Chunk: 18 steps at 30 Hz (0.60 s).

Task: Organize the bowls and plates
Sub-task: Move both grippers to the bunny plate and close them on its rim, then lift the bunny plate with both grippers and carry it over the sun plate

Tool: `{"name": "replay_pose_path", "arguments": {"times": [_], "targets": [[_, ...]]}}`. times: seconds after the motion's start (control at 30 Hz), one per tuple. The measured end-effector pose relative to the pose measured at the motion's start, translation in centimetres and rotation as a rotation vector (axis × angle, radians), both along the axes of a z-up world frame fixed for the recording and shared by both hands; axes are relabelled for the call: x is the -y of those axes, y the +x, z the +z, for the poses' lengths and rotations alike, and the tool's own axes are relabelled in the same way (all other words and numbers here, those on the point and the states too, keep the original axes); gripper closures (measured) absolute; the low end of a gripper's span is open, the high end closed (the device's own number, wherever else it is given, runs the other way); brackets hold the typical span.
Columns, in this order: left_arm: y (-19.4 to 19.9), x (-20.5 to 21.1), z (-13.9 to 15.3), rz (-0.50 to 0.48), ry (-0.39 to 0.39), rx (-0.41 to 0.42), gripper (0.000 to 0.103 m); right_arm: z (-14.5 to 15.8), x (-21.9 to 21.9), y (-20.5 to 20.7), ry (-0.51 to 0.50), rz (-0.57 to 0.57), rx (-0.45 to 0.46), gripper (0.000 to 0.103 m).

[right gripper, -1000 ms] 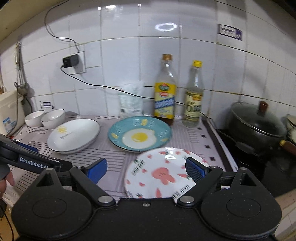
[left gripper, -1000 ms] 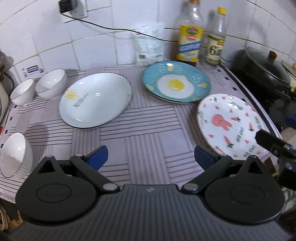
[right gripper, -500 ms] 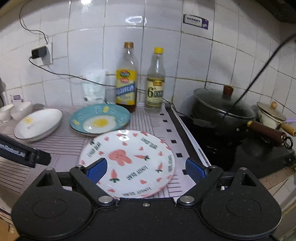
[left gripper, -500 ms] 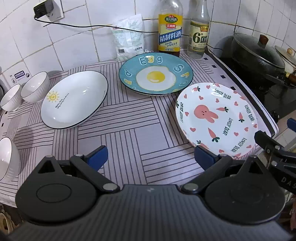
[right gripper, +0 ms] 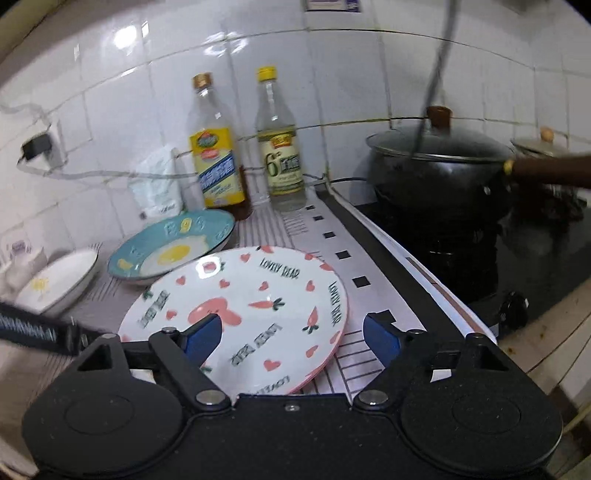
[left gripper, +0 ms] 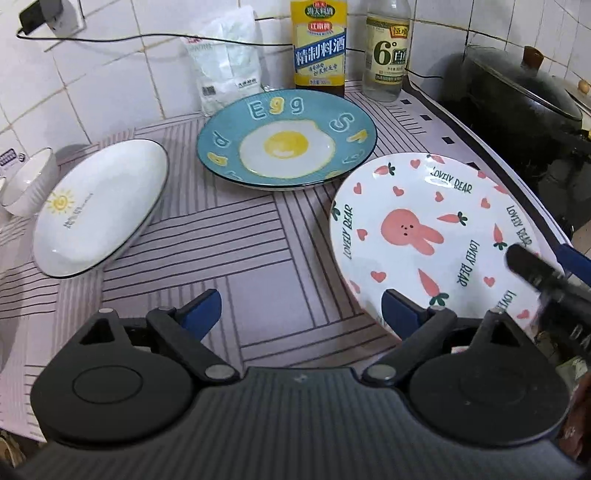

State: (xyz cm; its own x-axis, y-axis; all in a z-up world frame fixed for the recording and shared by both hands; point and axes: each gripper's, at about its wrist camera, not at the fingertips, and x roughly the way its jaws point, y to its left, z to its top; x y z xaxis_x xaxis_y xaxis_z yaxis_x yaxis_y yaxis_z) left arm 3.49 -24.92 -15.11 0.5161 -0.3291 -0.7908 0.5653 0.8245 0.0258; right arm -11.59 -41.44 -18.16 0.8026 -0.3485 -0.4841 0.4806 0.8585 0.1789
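Three plates lie on a striped mat: a white bunny plate (left gripper: 436,229) at the right, a blue egg plate (left gripper: 286,142) behind it, and a white sun plate (left gripper: 99,205) at the left. A white bowl (left gripper: 31,181) sits at the far left. My left gripper (left gripper: 301,310) is open and empty above the mat, its right finger by the bunny plate's near rim. My right gripper (right gripper: 291,338) is open, with the bunny plate's (right gripper: 243,310) near right rim between its fingers. The egg plate (right gripper: 173,247) and sun plate (right gripper: 59,280) show to the left.
Two bottles (left gripper: 319,44) (left gripper: 388,51) and a white bag (left gripper: 227,59) stand against the tiled wall. A black lidded pot (right gripper: 439,162) sits on the stove at the right. A cable runs from a wall plug (left gripper: 29,16).
Both grippers moved right and closer to the bunny plate. The right gripper now straddles the plate's near rim. The bowls slid to the left edge of the view.
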Motion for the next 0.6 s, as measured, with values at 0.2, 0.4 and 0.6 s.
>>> {"name": "replay_pose_path", "arguments": {"times": [0.2,0.4,0.6], "targets": [[1.3,0.5,-1.3,-0.008,-0.011,-0.023,0.009,-1.0,2.1,0.0,0.107,-0.091,0.041,0.017],[2.2,0.8,-1.7,-0.026,-0.053,-0.061,0.027,-1.2,2.4,0.7,0.108,-0.054,0.017,0.033],[2.9,1.1,-2.0,-0.050,-0.133,-0.152,0.057,-2.1,3.0,1.1,0.149,-0.068,0.024,0.064]]}}
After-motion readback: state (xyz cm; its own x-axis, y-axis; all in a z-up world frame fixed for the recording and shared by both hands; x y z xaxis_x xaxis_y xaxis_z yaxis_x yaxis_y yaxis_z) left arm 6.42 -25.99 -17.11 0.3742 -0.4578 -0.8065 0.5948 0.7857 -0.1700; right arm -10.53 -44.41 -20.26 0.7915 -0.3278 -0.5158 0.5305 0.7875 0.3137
